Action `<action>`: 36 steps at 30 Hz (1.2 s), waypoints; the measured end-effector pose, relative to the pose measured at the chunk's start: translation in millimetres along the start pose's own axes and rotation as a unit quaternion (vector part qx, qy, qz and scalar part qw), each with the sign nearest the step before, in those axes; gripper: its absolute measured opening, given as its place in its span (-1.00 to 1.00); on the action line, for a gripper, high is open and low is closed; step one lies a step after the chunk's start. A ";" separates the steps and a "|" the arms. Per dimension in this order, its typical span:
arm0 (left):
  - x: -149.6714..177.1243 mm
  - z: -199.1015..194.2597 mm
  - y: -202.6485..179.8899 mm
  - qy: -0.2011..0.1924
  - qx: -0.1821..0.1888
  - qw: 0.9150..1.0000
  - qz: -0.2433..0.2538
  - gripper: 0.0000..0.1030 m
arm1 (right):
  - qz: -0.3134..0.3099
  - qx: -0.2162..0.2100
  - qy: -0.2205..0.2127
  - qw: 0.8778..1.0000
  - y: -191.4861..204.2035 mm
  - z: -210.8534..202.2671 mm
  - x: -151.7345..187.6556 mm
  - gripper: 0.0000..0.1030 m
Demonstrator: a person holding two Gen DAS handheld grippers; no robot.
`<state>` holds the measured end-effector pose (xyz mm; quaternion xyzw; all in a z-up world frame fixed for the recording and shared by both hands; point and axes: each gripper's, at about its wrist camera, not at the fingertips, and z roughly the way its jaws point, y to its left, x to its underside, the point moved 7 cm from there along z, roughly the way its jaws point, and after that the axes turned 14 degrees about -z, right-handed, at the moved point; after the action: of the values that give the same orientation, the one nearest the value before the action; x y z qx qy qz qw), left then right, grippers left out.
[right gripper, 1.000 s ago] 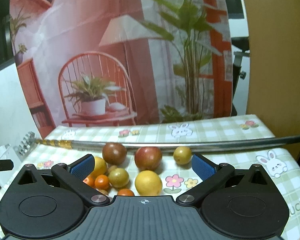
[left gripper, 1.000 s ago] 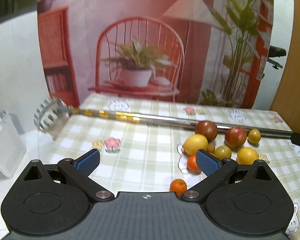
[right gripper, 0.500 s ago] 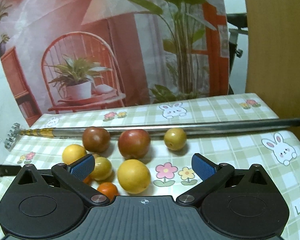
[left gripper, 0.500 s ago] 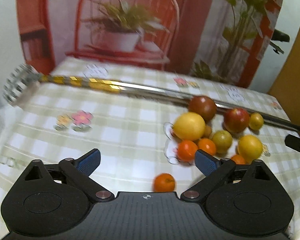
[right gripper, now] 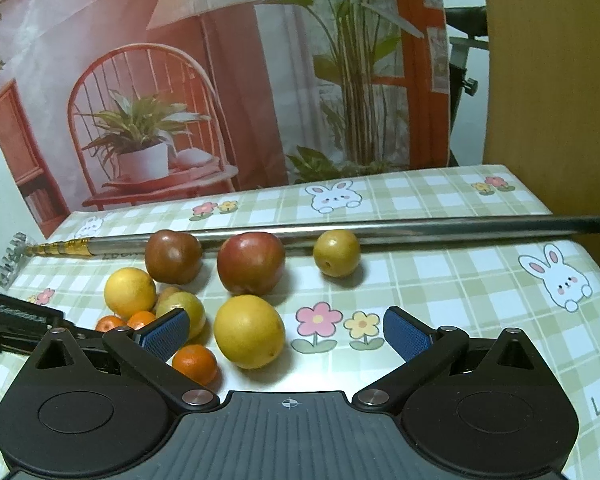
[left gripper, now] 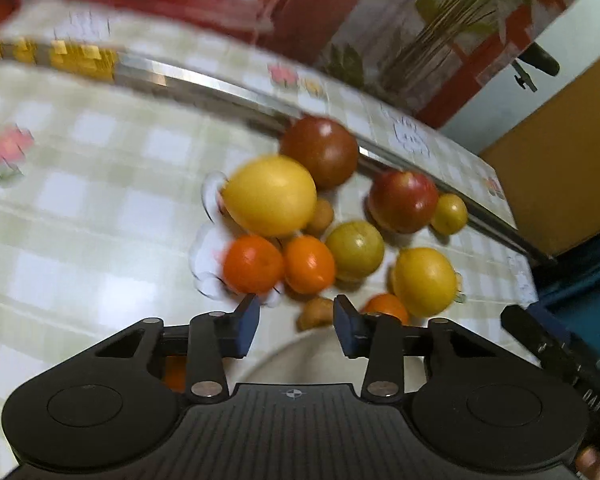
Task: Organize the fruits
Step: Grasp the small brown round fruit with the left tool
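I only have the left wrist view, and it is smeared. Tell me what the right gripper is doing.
Observer: The right gripper is open with nothing between its fingers. It hovers just in front of the large yellow fruit.
Operator: Now trace the pole to its left end.
Observer: In the right wrist view the metal pole has a yellow-banded section at its left, then ends in a toothed head near the left edge of the tablecloth.
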<state>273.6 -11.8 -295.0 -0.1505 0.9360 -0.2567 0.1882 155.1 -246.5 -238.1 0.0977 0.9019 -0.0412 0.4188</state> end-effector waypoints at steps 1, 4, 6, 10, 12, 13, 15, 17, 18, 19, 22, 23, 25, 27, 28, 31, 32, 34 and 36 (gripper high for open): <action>0.4 4.5 1.0 0.009 0.004 1.000 -0.013 -0.30 | 0.002 0.000 0.000 1.000 -0.7 -0.2 1.0 0.99; -0.5 13.5 -1.6 0.020 0.013 0.999 -0.037 -0.30 | 0.005 -0.001 -0.001 1.000 -2.8 -0.6 3.2 0.99; -0.3 20.2 -4.1 0.028 0.014 0.998 -0.047 -0.30 | 0.007 -0.001 -0.001 1.000 -3.6 -0.7 4.7 0.99; 1.2 26.9 -7.2 0.044 0.010 0.998 -0.053 -0.30 | 0.012 0.000 0.000 1.000 -6.4 -0.7 6.2 0.99; 1.5 30.2 -7.7 0.047 0.010 0.997 -0.058 -0.30 | 0.016 0.001 0.000 1.000 -8.2 -0.6 7.1 0.99; 0.9 32.2 -8.7 0.048 0.012 0.997 -0.061 -0.30 | 0.019 0.002 0.001 1.000 -9.9 -0.7 7.9 0.99; -0.2 33.3 -9.5 0.050 0.014 0.997 -0.063 -0.30 | 0.023 0.002 0.002 1.000 -12.2 -0.4 9.3 0.99; -0.1 33.9 -9.6 0.048 0.009 0.997 -0.058 -0.45 | 0.026 0.002 0.004 1.000 -13.1 0.0 10.0 0.99; 0.3 34.0 -9.9 0.049 0.008 0.997 -0.056 -0.44 | 0.027 0.002 0.004 1.000 -14.0 -0.2 10.8 0.99; 0.8 33.5 -9.7 0.050 0.007 0.997 -0.057 -0.45 | 0.026 0.003 0.003 1.000 -14.7 -0.6 10.9 0.99; 0.7 30.1 -7.5 0.047 0.008 0.997 -0.062 -0.45 | 0.026 0.006 0.003 1.000 -15.8 -1.0 10.2 0.99; 0.0 27.3 -6.1 0.044 0.010 0.997 -0.063 -0.45 | 0.027 0.006 0.003 1.000 -16.2 -0.7 10.2 0.99; -1.8 21.2 -5.5 0.034 0.011 0.998 -0.059 -0.45 | 0.027 0.005 0.003 1.000 -16.4 -0.5 10.5 0.99; -4.0 14.3 -7.3 0.024 0.014 0.998 -0.051 -0.45 | 0.027 0.004 0.005 1.000 -16.0 0.2 11.0 0.99; -4.6 10.9 -8.1 0.019 0.015 0.999 -0.045 -0.45 | 0.027 0.003 0.005 1.000 -15.8 0.6 11.2 0.99; -3.0 -0.7 -12.6 -0.001 0.017 1.000 -0.013 -0.45 | 0.026 0.003 0.005 1.000 -14.9 1.4 11.6 0.99; -1.6 -4.6 -13.2 -0.009 0.018 1.000 -0.005 -0.45 | 0.026 0.002 0.004 1.000 -15.1 1.4 11.9 0.99; 1.8 -12.4 -13.1 -0.022 0.021 0.999 0.011 -0.45 | 0.026 0.003 0.004 1.000 -14.7 3.0 12.1 0.99; 5.5 -20.1 -10.7 -0.033 0.022 0.999 0.024 -0.45 | 0.023 0.001 0.003 1.000 -13.5 3.4 12.8 0.99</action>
<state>262.1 -14.2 -274.8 -0.1323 0.9267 -0.2677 0.2280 146.7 -258.5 -250.2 0.1192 0.9007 -0.0323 0.4165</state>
